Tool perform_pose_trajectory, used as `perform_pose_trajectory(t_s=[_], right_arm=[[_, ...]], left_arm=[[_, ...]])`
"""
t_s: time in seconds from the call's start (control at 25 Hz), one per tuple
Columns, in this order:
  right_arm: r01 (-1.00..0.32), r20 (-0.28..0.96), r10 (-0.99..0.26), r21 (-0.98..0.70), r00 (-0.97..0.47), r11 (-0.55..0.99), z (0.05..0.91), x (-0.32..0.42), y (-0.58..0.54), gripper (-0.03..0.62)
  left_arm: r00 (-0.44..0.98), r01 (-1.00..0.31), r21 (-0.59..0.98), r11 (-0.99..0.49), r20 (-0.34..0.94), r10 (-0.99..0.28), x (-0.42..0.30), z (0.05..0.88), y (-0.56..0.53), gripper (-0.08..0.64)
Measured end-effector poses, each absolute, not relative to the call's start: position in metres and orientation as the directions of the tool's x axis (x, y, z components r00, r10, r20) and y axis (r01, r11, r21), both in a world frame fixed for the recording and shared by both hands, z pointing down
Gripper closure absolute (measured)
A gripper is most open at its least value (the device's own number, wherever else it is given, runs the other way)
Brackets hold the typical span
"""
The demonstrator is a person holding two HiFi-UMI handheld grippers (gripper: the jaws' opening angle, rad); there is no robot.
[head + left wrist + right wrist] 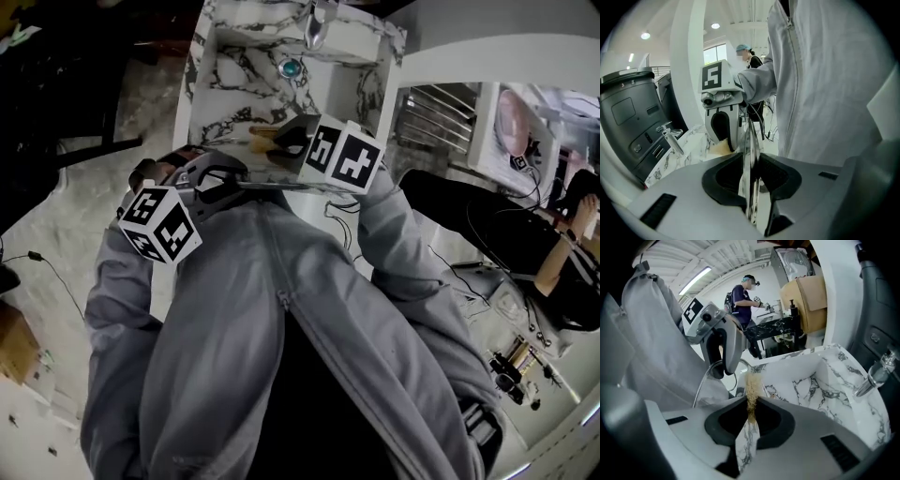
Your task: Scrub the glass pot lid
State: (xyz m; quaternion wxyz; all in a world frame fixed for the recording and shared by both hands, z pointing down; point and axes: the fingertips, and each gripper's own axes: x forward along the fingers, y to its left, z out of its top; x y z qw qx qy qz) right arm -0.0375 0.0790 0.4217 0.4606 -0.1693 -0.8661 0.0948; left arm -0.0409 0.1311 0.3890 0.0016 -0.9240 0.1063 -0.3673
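Observation:
My left gripper is shut on the rim of the glass pot lid, which shows edge-on between its pads. In the head view the left gripper holds the lid in front of the grey jacket, just short of the marble sink. My right gripper is shut on a tan scrub pad. The pad sits close by the lid's far side, at the sink's near edge; whether they touch I cannot tell. The lid's rim curves below the left gripper in the right gripper view.
The sink has a chrome faucet and a teal drain plug. A dark appliance stands behind the sink. A wire rack lies to the right. Another person sits at the right, and one more works far off.

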Motion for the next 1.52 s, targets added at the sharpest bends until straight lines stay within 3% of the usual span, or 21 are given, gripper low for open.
perform_pose_trajectory(t_s=[0.56, 0.92, 1.04, 1.24, 1.52], right_arm=[[0.354, 0.754, 0.521, -0.397, -0.400, 0.846, 0.382, -0.012, 0.130, 0.540], [0.379, 0.605, 0.635, -0.510, -0.480, 0.772, 0.343, 0.002, 0.142, 0.540], [0.302, 0.598, 0.567, -0.490, -0.566, 0.818, 0.340, 0.010, 0.114, 0.540], [0.068, 0.784, 0.355, -0.375, -0.510, 0.925, 0.407, 0.039, 0.046, 0.540], [-0.078, 0.848, 0.365, -0.423, -0.383, 0.903, 0.530, 0.040, 0.035, 0.540]], left_arm=[[0.706, -0.100, -0.086, -0.991, 0.695, -0.132, -0.029, 0.392, 0.153, 0.437], [0.690, -0.101, -0.087, -0.991, 0.711, -0.133, -0.030, 0.396, 0.162, 0.433], [0.681, -0.094, -0.093, -0.991, 0.720, -0.132, -0.031, 0.396, 0.163, 0.433], [0.675, -0.094, -0.097, -0.991, 0.725, -0.135, -0.034, 0.397, 0.163, 0.433], [0.673, -0.091, -0.099, -0.991, 0.728, -0.135, -0.033, 0.398, 0.163, 0.433]])
